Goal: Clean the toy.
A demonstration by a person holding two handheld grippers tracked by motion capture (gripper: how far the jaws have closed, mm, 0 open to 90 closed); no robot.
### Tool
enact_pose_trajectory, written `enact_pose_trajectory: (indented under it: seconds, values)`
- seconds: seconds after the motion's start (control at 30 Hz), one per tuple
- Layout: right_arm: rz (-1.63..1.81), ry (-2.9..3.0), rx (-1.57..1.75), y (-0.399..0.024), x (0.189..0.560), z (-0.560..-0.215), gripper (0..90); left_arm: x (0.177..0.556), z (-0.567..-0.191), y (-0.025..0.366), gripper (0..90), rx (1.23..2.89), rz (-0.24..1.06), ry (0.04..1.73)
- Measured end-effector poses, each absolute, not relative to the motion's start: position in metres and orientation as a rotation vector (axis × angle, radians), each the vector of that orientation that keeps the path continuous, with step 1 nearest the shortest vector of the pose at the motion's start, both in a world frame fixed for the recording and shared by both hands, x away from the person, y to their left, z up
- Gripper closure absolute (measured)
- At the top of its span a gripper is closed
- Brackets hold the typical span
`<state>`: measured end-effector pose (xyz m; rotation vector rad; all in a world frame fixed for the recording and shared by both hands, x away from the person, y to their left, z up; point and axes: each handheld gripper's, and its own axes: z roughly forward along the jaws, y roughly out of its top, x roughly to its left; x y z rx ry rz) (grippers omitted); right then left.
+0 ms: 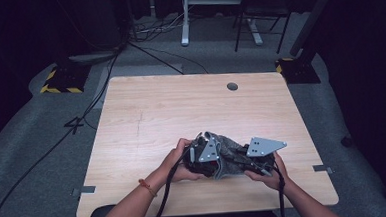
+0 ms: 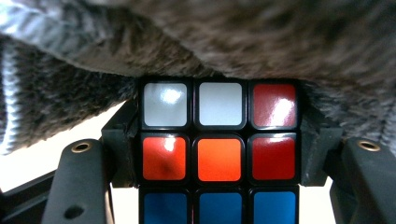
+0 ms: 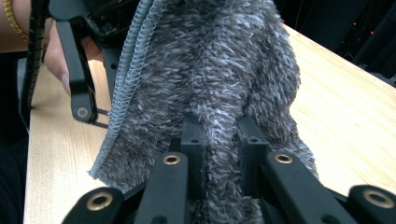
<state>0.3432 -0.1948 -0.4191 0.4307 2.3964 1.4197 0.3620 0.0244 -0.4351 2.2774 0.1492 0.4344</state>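
Your left gripper [image 2: 219, 154] clamps the cube [image 2: 219, 140] just under the sock [image 3: 210, 84] pinched by your right gripper [image 3: 219, 140] near the table's [image 1: 181, 104] front edge

— Where's the cube [image 2: 219, 154]?
— Between the left gripper [image 1: 203, 155] jaws, under the fuzzy cloth [image 1: 228, 154].
— And the right gripper [image 1: 256, 157]?
— Just right of it, near the table [image 1: 181, 104] front edge.

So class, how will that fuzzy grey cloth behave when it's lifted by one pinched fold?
The fuzzy grey cloth looks floppy: it drapes over the puzzle cube. Probably light. Its pile bunches between the right gripper jaws, so slipping seems unlikely.
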Motion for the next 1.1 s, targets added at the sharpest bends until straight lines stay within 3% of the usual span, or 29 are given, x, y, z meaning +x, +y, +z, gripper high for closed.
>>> enact_pose_trajectory:
  seconds: [0.43, 0.63, 0.8, 1.1]
  values:
    - [1.379, 2.523, 0.628, -0.214, 0.369, -0.448, 76.8, 0.356, -0.418, 0.039, 33.2, 2.111, 0.391, 0.130]
    - [1.500, 2.498, 0.621, -0.215, 0.364, -0.441, 77.0, 0.360, -0.422, 0.044, 32.6, 2.109, 0.369, 0.145]
    - [1.587, 2.441, 0.591, -0.218, 0.360, -0.429, 77.0, 0.359, -0.428, 0.036, 32.1, 2.191, 0.422, 0.139]
    - [1.440, 2.441, 0.534, -0.209, 0.355, -0.432, 76.9, 0.358, -0.425, 0.035, 33.1, 2.184, 0.433, 0.148]
